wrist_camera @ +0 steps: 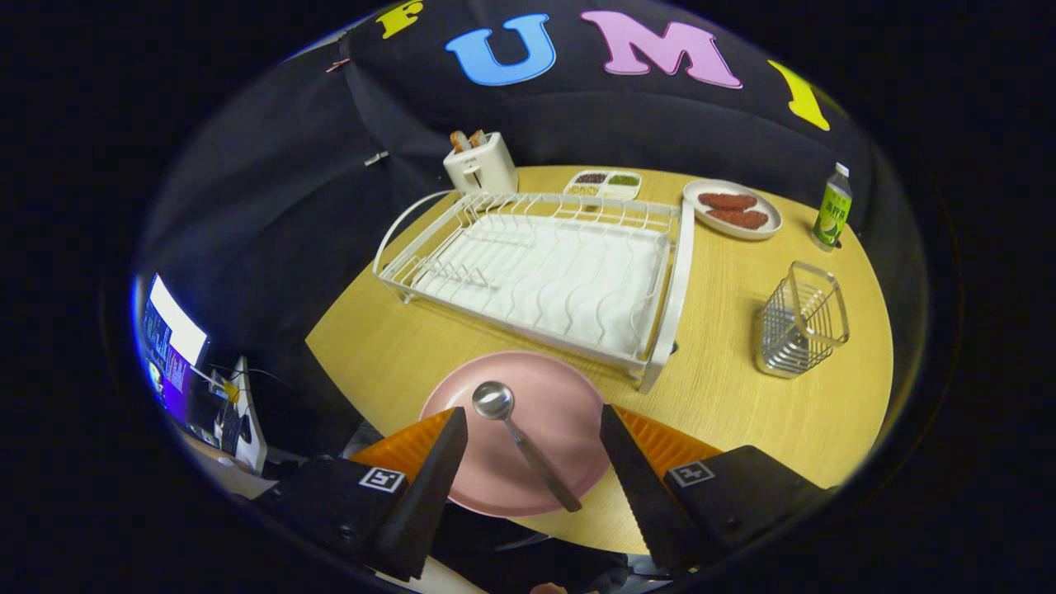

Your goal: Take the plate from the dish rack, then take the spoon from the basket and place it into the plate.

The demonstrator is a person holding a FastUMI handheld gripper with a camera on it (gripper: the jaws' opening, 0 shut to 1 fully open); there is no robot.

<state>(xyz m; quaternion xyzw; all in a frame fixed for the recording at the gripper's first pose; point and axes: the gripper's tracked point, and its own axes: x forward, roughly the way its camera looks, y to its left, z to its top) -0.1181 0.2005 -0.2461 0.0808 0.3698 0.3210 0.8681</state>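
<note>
The spoon (522,443) lay in the pink plate (528,429) at the desk's (742,396) near edge; the gripper (535,433) fingers stood wide apart, holding nothing. Final step looked done, only pulling clear remained.

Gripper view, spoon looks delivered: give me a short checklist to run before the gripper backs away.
1. Spoon lies on the pink plate: ok.
2. Gripper open, neither finger touching the spoon: ok.
3. Plate out of the dish rack, flat on the table: ok.
4. Basket holds no spoon: ok.
5. Spoon handle end inside the plate's rim: cannot tell, it reaches the near edge.
</note>
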